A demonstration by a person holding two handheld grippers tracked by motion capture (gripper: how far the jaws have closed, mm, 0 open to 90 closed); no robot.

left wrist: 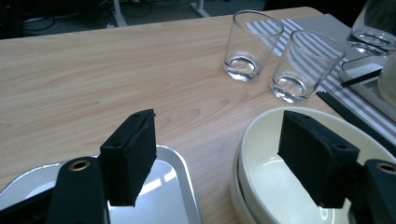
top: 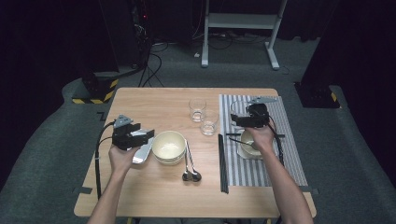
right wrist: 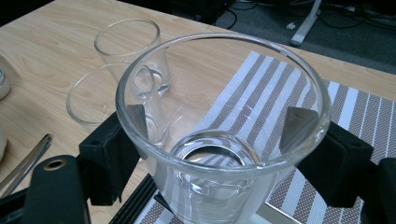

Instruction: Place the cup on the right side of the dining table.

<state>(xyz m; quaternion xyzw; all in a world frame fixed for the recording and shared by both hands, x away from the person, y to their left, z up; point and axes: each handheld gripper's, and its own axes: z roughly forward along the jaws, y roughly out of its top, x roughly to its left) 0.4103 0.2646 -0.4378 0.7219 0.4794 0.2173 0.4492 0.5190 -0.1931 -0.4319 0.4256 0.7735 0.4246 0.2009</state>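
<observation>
Glass (right wrist: 219,135) is clamped btwn the jaws of the right gripper (top: 254,116), held over the striped mat (top: 289,154) at the right of the bench (top: 154,196), just above a white tray (top: 250,151) w/ black chopsticks across it. Two more glasses (top: 203,116) stand just left of the mat. Left gripper (left wrist: 224,163) has jaws wide w/ nothing btwn them, one over a steel tray (left wrist: 175,196), the other over stacked cream bowls (left wrist: 261,177); two spoons (top: 190,170) lie right of the bowls.
</observation>
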